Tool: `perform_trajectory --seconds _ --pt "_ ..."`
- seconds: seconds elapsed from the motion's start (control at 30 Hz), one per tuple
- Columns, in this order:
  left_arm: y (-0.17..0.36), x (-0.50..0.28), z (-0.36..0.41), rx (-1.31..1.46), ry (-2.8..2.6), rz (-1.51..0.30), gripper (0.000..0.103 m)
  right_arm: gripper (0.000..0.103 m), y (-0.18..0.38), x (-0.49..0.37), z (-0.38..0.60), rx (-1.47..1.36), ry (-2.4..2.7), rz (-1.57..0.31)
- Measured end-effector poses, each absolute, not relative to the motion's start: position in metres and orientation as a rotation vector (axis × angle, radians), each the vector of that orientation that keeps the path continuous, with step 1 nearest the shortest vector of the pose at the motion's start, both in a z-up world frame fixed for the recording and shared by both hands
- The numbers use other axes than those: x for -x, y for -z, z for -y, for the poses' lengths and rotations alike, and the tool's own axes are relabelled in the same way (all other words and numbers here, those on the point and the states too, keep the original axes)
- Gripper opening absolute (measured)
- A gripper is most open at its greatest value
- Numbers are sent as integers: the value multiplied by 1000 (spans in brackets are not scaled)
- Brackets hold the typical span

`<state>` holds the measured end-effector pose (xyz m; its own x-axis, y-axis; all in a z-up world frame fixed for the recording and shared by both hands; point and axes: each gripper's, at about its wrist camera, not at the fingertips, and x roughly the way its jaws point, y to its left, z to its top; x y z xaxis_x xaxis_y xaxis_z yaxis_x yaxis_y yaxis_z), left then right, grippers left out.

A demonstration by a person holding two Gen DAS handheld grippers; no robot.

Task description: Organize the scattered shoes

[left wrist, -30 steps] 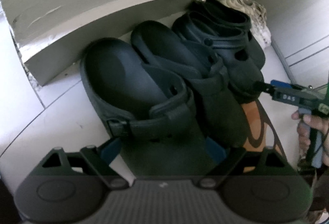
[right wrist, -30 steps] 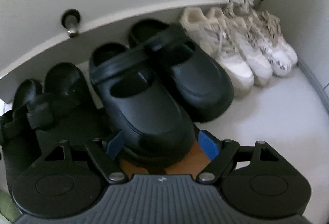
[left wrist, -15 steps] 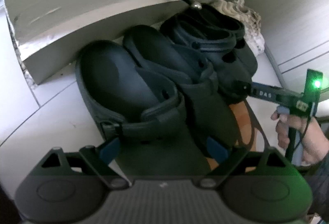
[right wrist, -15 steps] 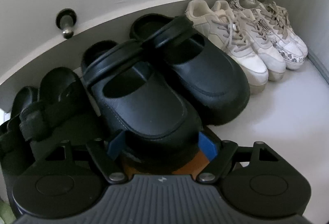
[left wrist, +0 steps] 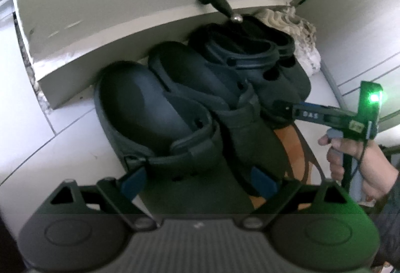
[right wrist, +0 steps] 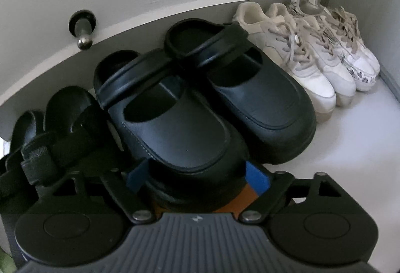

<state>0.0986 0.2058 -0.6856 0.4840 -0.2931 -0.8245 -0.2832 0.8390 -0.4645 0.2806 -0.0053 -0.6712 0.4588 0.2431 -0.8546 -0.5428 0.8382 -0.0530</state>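
Observation:
Two black strap sandals [left wrist: 160, 107] lie side by side, heels to the wall, also seen as the sandals [right wrist: 62, 127] at the left of the right wrist view. My left gripper [left wrist: 197, 183] stands wide around their toes; whether its pads press on them is unclear. Beside them sit two black clogs [right wrist: 180, 122]. My right gripper [right wrist: 197, 176] straddles the toe of the nearer clog with its jaws opening and the pads beside the toe, not squeezing it. One of its fingers [left wrist: 307, 114] shows in the left wrist view, with a hand behind it.
White sneakers [right wrist: 312, 55] fill the row's right end beside a grey door. A black door stop [left wrist: 220, 1] juts from the wall above the shoes. An orange and brown mat [left wrist: 292, 148] lies under the toes. Pale tiled floor [left wrist: 37, 122] spreads to the left.
The right wrist camera has come a little closer to the clogs, and its pads now stand slightly wider around the toe. The sandals and clogs stay where they were.

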Motion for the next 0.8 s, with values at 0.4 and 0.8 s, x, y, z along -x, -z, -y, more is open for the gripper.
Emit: perform_trajectory --seconds 0.4,0.8 --pt "668 -95 -214 639 41 -994 92 89 622 -255 16 251 -430 -982" --pt "629 -98 -203 662 124 -957 96 89 524 -225 30 -58 -336 -1003"
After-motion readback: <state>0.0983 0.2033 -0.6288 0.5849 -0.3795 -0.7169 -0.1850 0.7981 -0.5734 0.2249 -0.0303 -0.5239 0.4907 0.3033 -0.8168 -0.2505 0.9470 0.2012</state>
